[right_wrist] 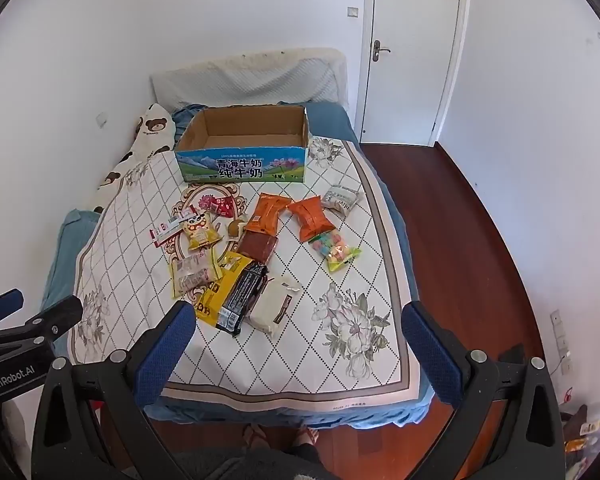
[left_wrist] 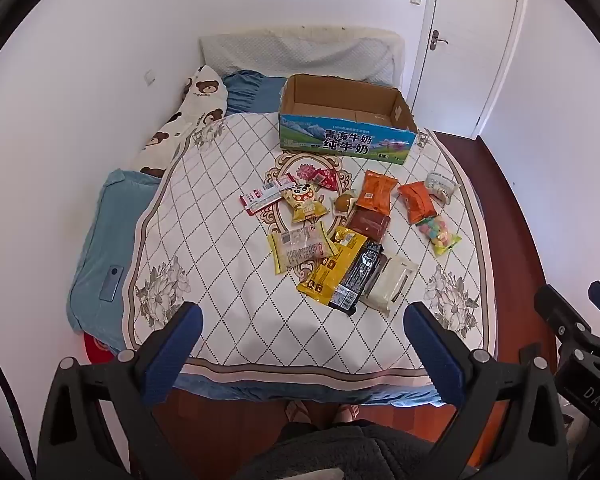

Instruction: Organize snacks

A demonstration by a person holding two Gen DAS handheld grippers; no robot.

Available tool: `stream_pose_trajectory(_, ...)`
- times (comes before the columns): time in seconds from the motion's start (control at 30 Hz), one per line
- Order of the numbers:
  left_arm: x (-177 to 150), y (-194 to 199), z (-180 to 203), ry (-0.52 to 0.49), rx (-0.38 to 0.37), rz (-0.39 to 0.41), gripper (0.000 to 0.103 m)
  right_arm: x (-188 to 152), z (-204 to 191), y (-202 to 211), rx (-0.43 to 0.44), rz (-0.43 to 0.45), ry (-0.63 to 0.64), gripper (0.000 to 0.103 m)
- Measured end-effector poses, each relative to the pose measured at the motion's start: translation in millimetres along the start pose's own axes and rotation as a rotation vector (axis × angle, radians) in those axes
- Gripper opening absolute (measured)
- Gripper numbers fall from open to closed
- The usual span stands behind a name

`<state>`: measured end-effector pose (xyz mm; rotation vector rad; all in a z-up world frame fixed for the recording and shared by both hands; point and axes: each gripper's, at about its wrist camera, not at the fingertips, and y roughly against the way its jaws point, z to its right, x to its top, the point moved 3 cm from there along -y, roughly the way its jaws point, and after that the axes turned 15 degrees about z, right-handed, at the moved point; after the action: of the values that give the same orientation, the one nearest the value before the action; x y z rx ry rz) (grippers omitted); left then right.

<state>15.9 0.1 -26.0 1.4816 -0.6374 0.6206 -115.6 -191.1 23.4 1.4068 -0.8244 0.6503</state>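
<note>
Several snack packets lie scattered on the patterned bedspread [left_wrist: 228, 312]: a yellow panda bag [left_wrist: 304, 202], two orange bags [left_wrist: 376, 192], a colourful candy bag [left_wrist: 438, 234], a black pack [left_wrist: 358, 276] and a white pack [left_wrist: 388, 286]. An empty cardboard milk box [left_wrist: 346, 118] stands open behind them; it also shows in the right wrist view [right_wrist: 244, 144]. My left gripper [left_wrist: 302, 320] is open and empty above the bed's near edge. My right gripper [right_wrist: 300, 320] is open and empty, level with it, near the black pack [right_wrist: 242, 296].
A bear-print pillow [left_wrist: 184, 124] and a blue quilt [left_wrist: 100, 240] with a phone [left_wrist: 111, 283] lie on the bed's left. White walls on the left, a closed door [right_wrist: 412, 52] at the back right, wooden floor [right_wrist: 460, 240] on the right. The person's feet stand at the bed's foot.
</note>
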Motion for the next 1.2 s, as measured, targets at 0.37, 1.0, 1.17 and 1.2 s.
stream_pose_trajectory(0.37,-0.6,-2.3,0.9,0.004,-0.002,0.010,0.103,-1.4,-0.3,-2.2,-0.007,-0.003,0.003,0.103)
stream_pose_trajectory(1.0,4.8,-2.1,-6.3,0.014,-0.001,0.024,0.103,-0.7,-5.2,2.1,-0.010,0.013,-0.003,0.103)
stream_pose_trajectory(1.17,5.5,-1.2,-7.7,0.008,0.001,0.027,0.103,-0.2,-5.8,3.4,-0.012,0.015,-0.003,0.103)
stream_pose_trajectory(1.2,5.8,-1.1,-8.2,0.010,0.001,0.027,0.103,-0.8,-5.7,3.9,-0.012,0.015,-0.004,0.103)
